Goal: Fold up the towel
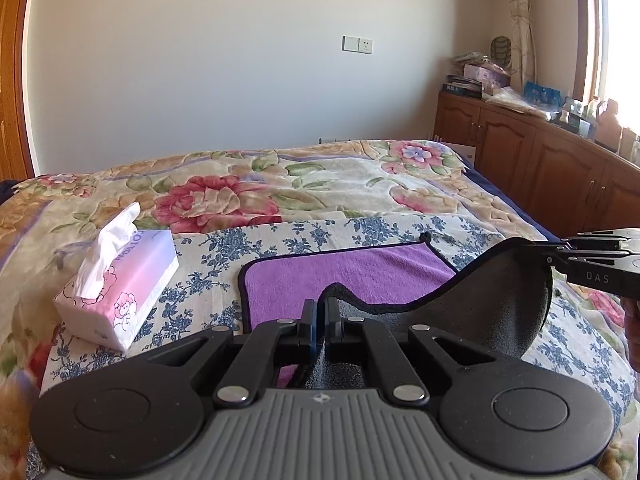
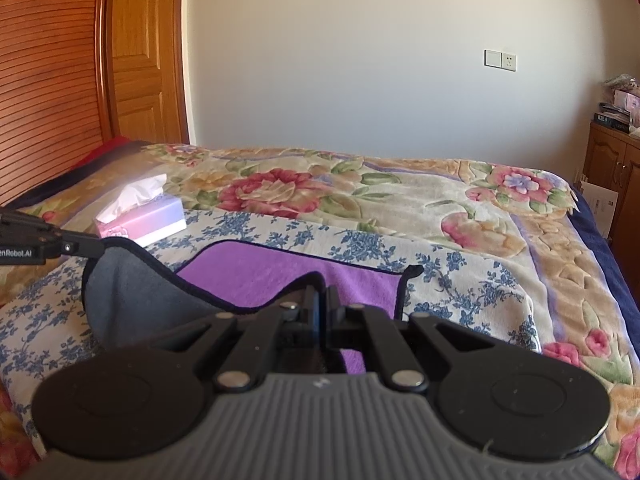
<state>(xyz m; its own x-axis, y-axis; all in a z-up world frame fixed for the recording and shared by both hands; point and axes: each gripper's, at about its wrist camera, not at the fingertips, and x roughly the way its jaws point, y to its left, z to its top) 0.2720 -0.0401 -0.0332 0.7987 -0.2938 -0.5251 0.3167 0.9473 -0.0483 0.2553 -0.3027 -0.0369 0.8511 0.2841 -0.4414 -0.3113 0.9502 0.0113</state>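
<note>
Left claw (image 1: 319,312) clamped on near hem of towel (image 1: 344,276); right claw (image 2: 322,300) clamped on same hem, farther along. Hem lifted between both claws, grey underside showing, purple half flat on bed (image 1: 224,196) ahead of claws. Long axis runs claw to claw. Judgement: fold goes forward, hem carried to far edge. Tissue box (image 1: 120,280) left of left claw.
</note>
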